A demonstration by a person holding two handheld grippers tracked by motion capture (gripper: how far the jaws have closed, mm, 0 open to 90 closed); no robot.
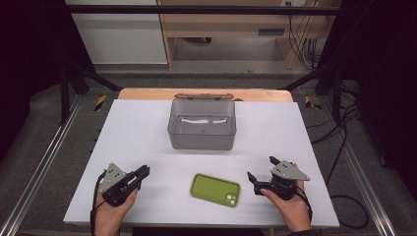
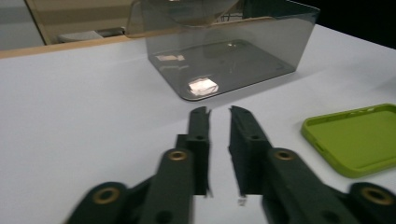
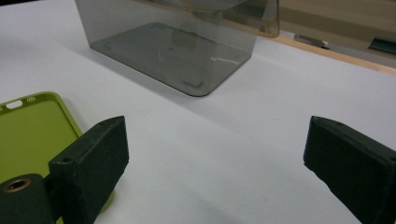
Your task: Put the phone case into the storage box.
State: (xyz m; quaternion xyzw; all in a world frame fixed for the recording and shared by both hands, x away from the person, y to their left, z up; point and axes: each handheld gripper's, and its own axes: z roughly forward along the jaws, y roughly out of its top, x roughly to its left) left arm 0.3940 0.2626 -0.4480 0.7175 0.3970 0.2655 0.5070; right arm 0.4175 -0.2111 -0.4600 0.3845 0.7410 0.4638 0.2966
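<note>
A lime-green phone case (image 1: 215, 190) lies flat, hollow side up, on the white table between my two grippers. My left gripper (image 1: 142, 173) rests low at the front left, its jaws a narrow gap apart with nothing between them. In the left gripper view the left gripper (image 2: 218, 112) points toward the box, and the case (image 2: 355, 137) lies off to its right. My right gripper (image 1: 260, 168) sits at the front right with jaws spread wide and empty. In the right gripper view the right gripper (image 3: 215, 140) has the case (image 3: 32, 130) by its left jaw.
A smoky transparent box (image 1: 201, 125) with its hinged lid open stands at the middle back of the white table (image 1: 137, 128); it also shows in the gripper views as the box (image 2: 224, 51) and the box (image 3: 177, 46). Metal rails and cables run along both table sides.
</note>
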